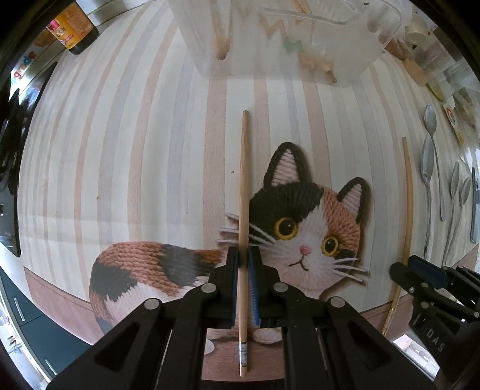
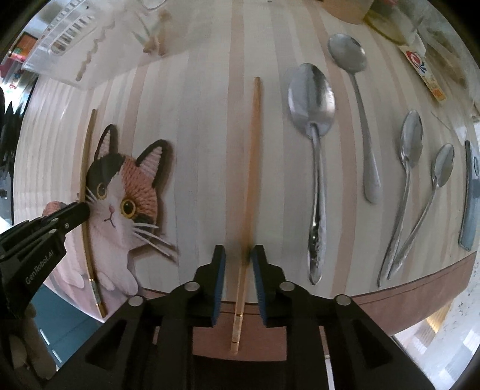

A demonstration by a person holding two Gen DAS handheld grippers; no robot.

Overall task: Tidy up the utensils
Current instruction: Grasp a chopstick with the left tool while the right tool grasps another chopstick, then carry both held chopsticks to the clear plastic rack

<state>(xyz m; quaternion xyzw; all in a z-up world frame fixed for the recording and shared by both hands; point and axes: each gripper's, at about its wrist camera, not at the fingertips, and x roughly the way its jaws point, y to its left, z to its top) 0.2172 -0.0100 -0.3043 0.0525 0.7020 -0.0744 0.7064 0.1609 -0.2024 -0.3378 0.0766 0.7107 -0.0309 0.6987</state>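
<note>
On the left a dark bottle [image 1: 78,27] stands at the worktop's [image 1: 120,150] far edge. Next comes a clear bin [image 1: 285,39] at the back, already holding a few wooden sticks; that part of the sorting looks done.

The left gripper [image 1: 243,255] points down over the printed cat [image 1: 300,216], its jaws clenched on a chopstick [image 1: 243,168] that runs lengthwise away from the camera.

Further right, the right gripper [image 2: 238,258] hangs over a second chopstick [image 2: 252,168] lying flat on the striped cloth. Its jaws are released: they straddle the stick with a gap on each side, pads not pressing.

Right of that lie five spoons: a big one [image 2: 312,99], a round-bowled one [image 2: 348,54], and two small ones [image 2: 412,135] [image 2: 444,165] with crossing handles. A dark flat tool [image 2: 471,204] sits at the far right edge.

By my reading the task is early to midway: both chopsticks, all spoons and that tool still need placing.
</note>
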